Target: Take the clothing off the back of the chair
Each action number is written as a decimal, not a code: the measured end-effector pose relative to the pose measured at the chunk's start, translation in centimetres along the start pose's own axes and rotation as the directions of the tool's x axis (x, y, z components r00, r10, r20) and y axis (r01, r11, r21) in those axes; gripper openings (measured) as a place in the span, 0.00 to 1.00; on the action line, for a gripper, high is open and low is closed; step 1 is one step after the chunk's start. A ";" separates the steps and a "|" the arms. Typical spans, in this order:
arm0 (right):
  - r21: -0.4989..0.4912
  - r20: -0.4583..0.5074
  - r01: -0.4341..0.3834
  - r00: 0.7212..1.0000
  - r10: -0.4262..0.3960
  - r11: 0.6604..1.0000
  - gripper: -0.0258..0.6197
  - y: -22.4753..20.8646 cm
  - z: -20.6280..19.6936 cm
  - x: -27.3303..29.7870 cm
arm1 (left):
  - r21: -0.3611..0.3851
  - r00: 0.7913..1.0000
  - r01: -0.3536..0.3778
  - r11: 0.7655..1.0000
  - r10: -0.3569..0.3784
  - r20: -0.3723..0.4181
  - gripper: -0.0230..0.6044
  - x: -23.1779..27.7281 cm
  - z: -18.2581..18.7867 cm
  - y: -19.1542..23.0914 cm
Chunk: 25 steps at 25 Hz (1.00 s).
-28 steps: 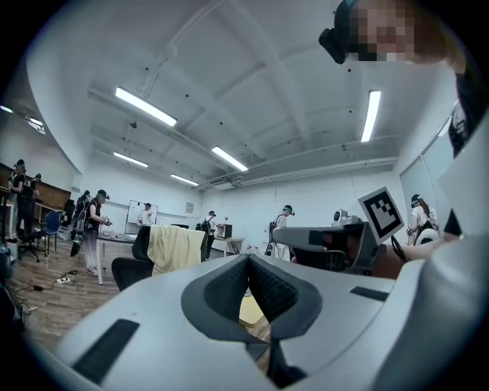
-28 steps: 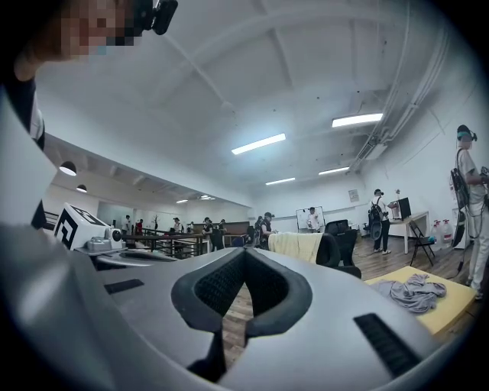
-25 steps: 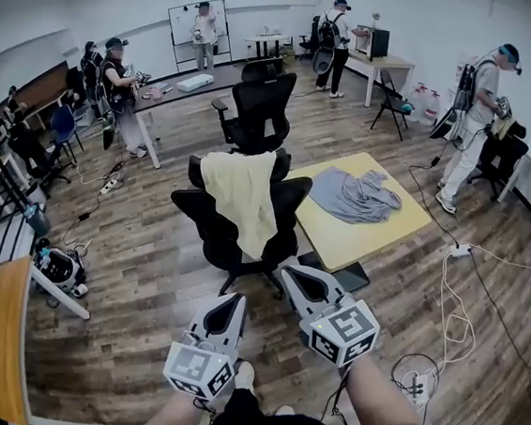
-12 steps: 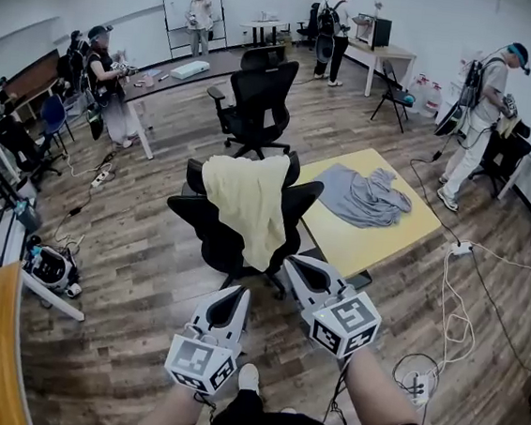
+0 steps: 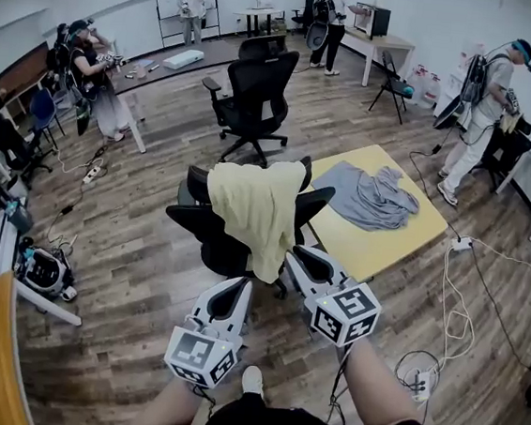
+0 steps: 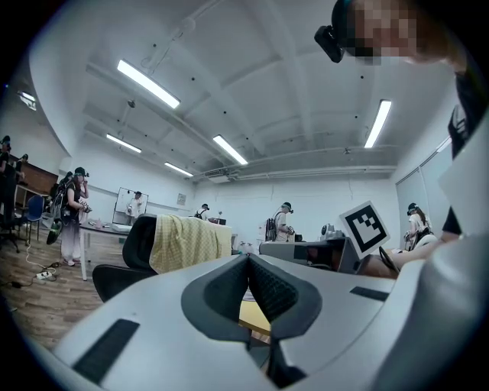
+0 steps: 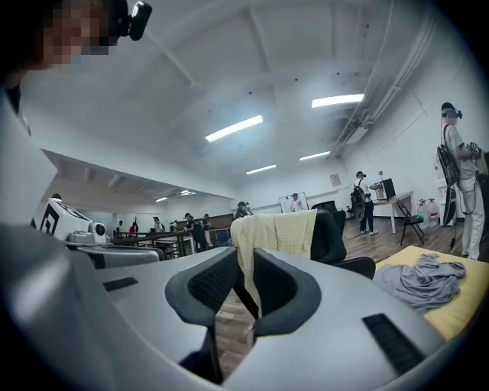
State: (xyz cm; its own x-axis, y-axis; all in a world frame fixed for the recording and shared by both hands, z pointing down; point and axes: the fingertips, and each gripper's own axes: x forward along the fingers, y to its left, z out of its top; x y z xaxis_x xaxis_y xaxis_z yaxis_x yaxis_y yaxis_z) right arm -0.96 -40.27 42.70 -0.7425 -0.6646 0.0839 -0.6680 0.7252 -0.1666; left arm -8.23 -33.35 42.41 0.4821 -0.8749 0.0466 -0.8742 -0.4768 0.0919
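Wood floor (image 5: 137,269). Yellow desk (image 5: 384,252). Black chair (image 5: 208,239) just beside desk. Pale yellow clothing (image 5: 257,206) draped over chair back. Grey garment (image 5: 371,194) lying on desk. 2 grippers low, facing chair. Right gripper (image 5: 304,258) near clothing hem: jaws opening, narrow gap, nothing between. Left gripper (image 5: 234,288): jaws pressed together, empty.

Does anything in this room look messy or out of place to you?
A pale yellow garment hangs lopsided over the back of the black office chair, and a grey garment lies crumpled on the yellow table. Loose cables also trail across the floor.
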 end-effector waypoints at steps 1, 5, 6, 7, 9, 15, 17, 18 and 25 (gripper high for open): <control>0.000 -0.006 0.005 1.000 -0.005 1.000 0.18 -0.3 -0.2 0.7 | -0.004 1.000 0.004 1.000 -0.004 -0.001 0.06 0.4 -0.1 0.5; -0.004 -0.029 0.043 0.999 -0.043 0.999 0.30 -1.5 -0.7 3.3 | -0.014 1.000 0.025 1.000 -0.025 -0.011 0.06 1.7 -0.2 2.5; -0.003 -0.033 0.057 0.998 -0.057 0.998 0.35 -1.9 -0.9 4.0 | -0.015 0.999 0.031 0.999 -0.031 -0.014 0.06 2.0 -0.3 3.0; -0.002 -0.038 0.072 0.997 -0.072 0.997 0.40 -2.3 -1.1 4.7 | -0.016 0.999 0.036 0.999 -0.036 -0.016 0.06 2.3 -0.4 3.5; -0.001 -0.046 0.100 0.994 -0.099 0.995 0.47 -3.1 -1.5 6.1 | -0.020 0.999 0.043 0.999 -0.043 -0.022 0.06 2.8 -0.6 4.6; 0.013 -0.075 0.151 0.986 -0.150 0.988 0.60 -5.2 -3.1 9.8 | -0.031 0.997 0.060 0.998 -0.061 -0.040 0.06 4.4 -1.7 7.6; 0.014 -0.086 0.167 0.983 -0.165 0.986 0.63 -5.7 -3.7 10.9 | -0.037 0.997 0.065 0.997 -0.067 -0.045 0.06 4.9 -2.1 8.4; 0.014 -0.092 0.176 0.981 -0.174 0.984 0.65 -6.0 -3.9 11.4 | -0.040 0.996 0.068 0.997 -0.070 -0.048 0.06 5.1 -2.3 8.8; -0.004 -0.112 0.215 0.970 -0.214 0.977 0.71 -7.5 -4.6 14.9 | -0.053 0.995 0.074 0.996 -0.077 -0.061 0.06 6.9 -2.7 11.4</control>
State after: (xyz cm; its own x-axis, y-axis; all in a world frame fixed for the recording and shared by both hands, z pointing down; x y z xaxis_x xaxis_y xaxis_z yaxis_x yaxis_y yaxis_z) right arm -7.18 -54.78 49.72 -0.5828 -0.7802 0.2274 -0.8124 0.5657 -0.1412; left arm -14.71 -44.64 46.51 0.5508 -0.8286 0.1002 -0.8318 -0.5351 0.1476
